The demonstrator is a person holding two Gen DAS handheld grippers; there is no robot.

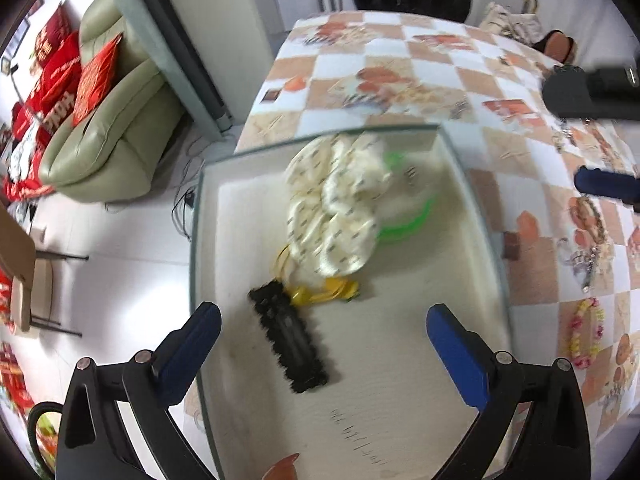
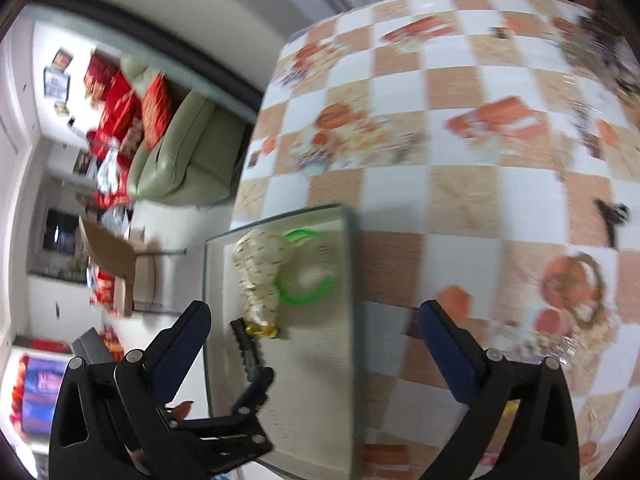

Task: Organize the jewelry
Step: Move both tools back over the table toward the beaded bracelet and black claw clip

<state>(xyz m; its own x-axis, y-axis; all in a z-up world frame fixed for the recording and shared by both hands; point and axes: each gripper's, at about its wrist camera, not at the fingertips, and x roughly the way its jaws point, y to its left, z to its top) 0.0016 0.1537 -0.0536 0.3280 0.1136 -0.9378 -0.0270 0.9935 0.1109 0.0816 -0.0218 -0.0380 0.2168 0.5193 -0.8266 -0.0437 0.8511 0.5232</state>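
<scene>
A clear glass tray (image 1: 472,184) with a pale liner sits at the table's left edge. In it lie a cream scrunchie (image 1: 340,204), a green bangle (image 1: 404,228), a yellow hair tie (image 1: 324,292) and a black claw clip (image 1: 290,340). My left gripper (image 1: 324,344) is open and empty above the tray, over the black clip. A beaded bracelet (image 1: 586,328) and a metal chain piece (image 1: 588,264) lie on the cloth to the right. In the right wrist view my right gripper (image 2: 314,344) is open and empty above the tray (image 2: 348,264); the view is blurred.
The table has a checked orange-and-white cloth (image 1: 400,64). The right gripper's fingers (image 1: 600,184) show at the right edge of the left wrist view. A green sofa (image 1: 120,120) with red cushions stands left of the table. A small dark object (image 2: 610,216) lies on the cloth.
</scene>
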